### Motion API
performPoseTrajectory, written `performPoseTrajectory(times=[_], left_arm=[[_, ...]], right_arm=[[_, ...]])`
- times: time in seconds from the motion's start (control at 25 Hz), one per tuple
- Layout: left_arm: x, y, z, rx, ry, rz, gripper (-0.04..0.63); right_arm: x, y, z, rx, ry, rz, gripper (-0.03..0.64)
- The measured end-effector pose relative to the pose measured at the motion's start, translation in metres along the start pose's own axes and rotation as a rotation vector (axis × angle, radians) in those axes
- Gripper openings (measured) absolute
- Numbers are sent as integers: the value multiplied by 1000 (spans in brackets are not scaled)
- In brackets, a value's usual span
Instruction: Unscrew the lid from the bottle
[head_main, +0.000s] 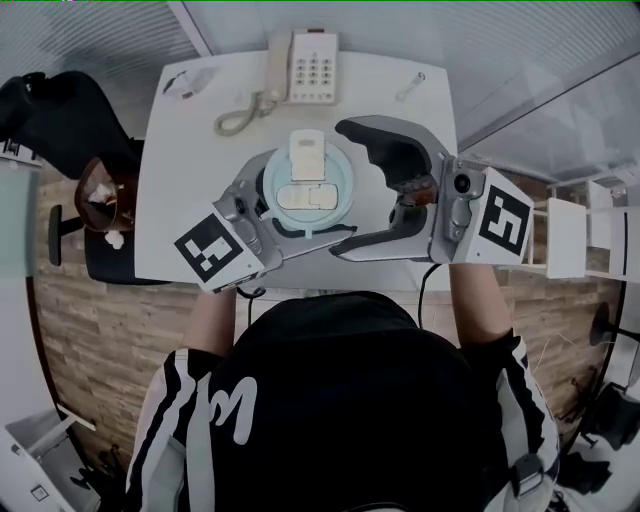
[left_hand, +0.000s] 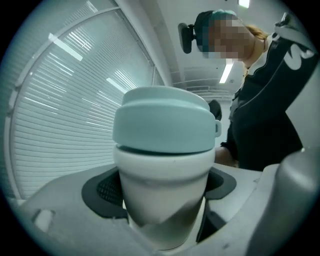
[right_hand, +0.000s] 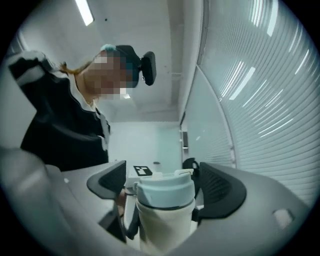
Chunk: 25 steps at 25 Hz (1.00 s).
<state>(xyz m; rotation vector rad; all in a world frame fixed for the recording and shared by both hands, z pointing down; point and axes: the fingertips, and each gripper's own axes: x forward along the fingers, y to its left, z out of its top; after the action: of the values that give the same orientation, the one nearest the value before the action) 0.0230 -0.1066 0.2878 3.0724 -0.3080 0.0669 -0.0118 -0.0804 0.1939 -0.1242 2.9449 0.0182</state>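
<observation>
White rectangular tabletop (head_main: 180, 200) lies under both grippers. Behind them we see the person's black top with white stripes (head_main: 350, 400), one forearm running to each gripper. Black office chair (head_main: 60, 110) stands out past the left gripper's outer side, off the table edge.

We mark the left gripper (left_hand: 161, 189) as clamped on the white cylindrical bottle (right_hand: 162, 227). In the left gripper view its dark pads (left_hand: 102, 192) press the white body from both sides, just under the lid.

We mark the right gripper (right_hand: 165, 189) as spread wide. Its dark pads (right_hand: 222, 192) flank the bottle's top with a gap on each side, and we see no contact. In the head view its jaws reach in from the right, one beyond the lid and one on the person's side of it.

The bottle sits between the left gripper's jaws and inside the right gripper's gap, seen top-on from the head. We can't tell whether its base rests on the table.

White corded desk telephone (head_main: 312, 65) lies beyond both grippers' jaw tips at the far table edge. Pale blue round lid with a white flip latch (head_main: 308, 188) is seated on the bottle, with a thin dark seam below it. Small thin pale item (head_main: 410, 86) lies beyond the right gripper near the far corner. We can't tell what it is.
</observation>
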Motion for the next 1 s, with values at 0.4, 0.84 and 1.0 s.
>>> performPoseTrajectory(times=[0.4, 0.84, 1.0], left_arm=[[3, 61, -8, 0, 36, 375, 436], [9, 56, -32, -21, 86, 340, 436], [10, 39, -32, -12, 91, 223, 436]], right_arm=[[13, -50, -25, -123, 91, -435, 442], [20, -53, -55, -155, 222, -451, 428], [14, -39, -56, -114, 223, -295, 428]])
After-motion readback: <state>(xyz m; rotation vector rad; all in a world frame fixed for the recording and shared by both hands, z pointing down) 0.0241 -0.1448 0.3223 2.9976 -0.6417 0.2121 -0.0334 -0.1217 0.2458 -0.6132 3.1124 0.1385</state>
